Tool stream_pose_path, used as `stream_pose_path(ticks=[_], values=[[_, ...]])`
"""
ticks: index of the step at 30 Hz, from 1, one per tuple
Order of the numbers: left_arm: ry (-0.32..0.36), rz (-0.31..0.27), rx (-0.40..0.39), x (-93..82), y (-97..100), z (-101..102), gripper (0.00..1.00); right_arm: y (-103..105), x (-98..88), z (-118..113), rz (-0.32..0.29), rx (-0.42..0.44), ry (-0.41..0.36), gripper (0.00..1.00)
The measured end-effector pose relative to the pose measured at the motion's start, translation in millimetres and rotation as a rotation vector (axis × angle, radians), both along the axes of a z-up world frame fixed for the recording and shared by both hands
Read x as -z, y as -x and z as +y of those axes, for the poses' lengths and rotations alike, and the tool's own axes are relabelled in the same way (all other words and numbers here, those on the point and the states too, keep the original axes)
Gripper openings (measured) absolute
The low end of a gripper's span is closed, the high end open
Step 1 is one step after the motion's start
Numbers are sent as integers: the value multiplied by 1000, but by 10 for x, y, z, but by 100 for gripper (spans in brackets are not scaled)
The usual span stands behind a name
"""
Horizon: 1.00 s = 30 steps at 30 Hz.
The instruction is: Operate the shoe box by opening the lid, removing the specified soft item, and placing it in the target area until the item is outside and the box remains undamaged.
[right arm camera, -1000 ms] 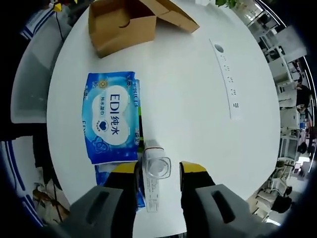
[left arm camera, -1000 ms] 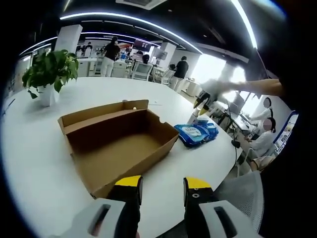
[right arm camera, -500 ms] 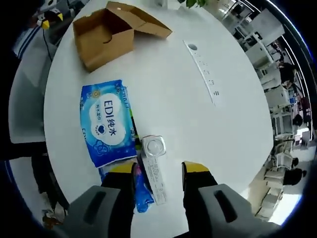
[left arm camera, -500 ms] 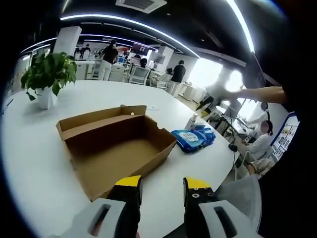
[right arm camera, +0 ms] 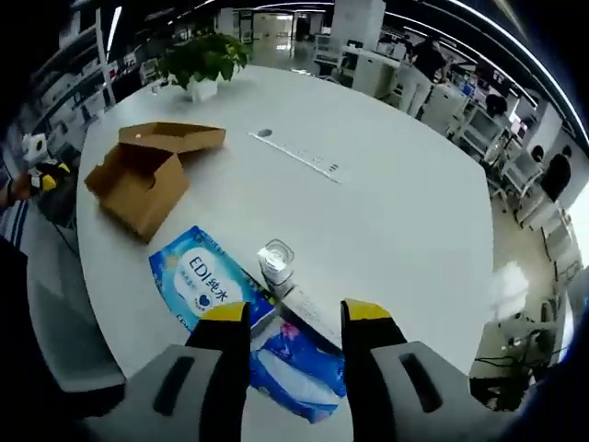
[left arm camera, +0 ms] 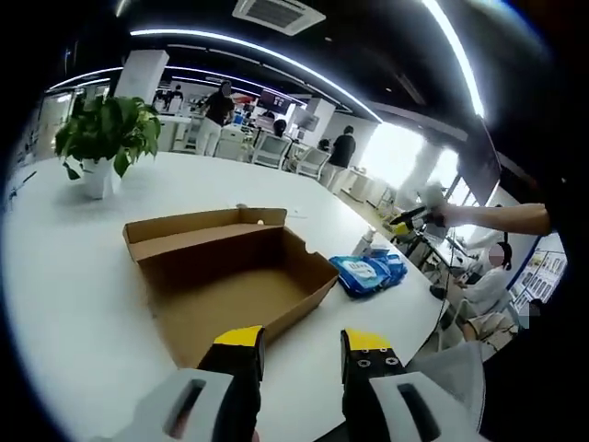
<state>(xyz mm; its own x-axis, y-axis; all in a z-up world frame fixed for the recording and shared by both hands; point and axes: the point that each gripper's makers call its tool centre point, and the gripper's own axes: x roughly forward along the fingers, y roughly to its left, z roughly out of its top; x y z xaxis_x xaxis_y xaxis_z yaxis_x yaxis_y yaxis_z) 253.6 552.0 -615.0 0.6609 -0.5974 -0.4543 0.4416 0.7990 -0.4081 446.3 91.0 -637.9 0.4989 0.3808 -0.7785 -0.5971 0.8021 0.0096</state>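
- One shoe box [left arm camera: 230,281], plain brown cardboard, sits open on the white round table [left arm camera: 64,276]. Its lid is folded back flat on the far side, and the inside looks bare.
- In the right gripper view the same box [right arm camera: 138,175] lies toward the table's left edge, with the lid flap pointing toward the table's middle.
- Two blue soft packs lie outside the box near the table's near edge. The upper pack [right arm camera: 204,285] reads "EDI" plus Chinese characters, probably wet wipes. The second pack [right arm camera: 294,359] lies partly under it and behind the jaws, and its print is unreadable.
- In the left gripper view the packs [left arm camera: 368,272] lie just right of the box, apart from it.
- One clear small bottle [right arm camera: 276,261] stands beside the packs, and one long white printed box [right arm camera: 313,313] lies next to it.
- One white power strip [right arm camera: 294,154] runs across the table's middle.
- One potted plant [left arm camera: 103,138] stands at the far edge.
- Left gripper [left arm camera: 299,345]: jaws apart, holding nothing, above the near edge.
- Right gripper [right arm camera: 285,318]: jaws apart, holding nothing, raised over the packs.
- Several people stand in the office beyond.
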Motion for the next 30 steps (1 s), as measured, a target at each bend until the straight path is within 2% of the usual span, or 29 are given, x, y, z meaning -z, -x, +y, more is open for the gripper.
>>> stream_pose_path(ticks=[4, 6, 8, 10, 14, 18, 24, 30], values=[[20, -5, -49, -14, -48, 90, 33, 107, -25, 76, -18, 76, -148, 37], [32, -6, -83, -13, -68, 153, 33, 182, -54, 153, -46, 117, -202, 38], [43, -4, -110, -4, -69, 211, 33, 255, -66, 225, -49, 147, -251, 38], [28, -1, -136, 34, -61, 286, 33, 358, -76, 327, -61, 169, -301, 38], [56, 17, -222, 90, -54, 466, 33, 548, -47, 502, -53, 199, -386, 39], [74, 23, -289, 133, -76, 630, 33, 733, 19, 672, -51, 204, -450, 41], [78, 36, -399, 227, -169, 857, 33, 989, 103, 961, -43, 197, -488, 42], [19, 72, -450, 388, -274, 974, 33, 1211, 164, 1231, -33, 188, -529, 45]])
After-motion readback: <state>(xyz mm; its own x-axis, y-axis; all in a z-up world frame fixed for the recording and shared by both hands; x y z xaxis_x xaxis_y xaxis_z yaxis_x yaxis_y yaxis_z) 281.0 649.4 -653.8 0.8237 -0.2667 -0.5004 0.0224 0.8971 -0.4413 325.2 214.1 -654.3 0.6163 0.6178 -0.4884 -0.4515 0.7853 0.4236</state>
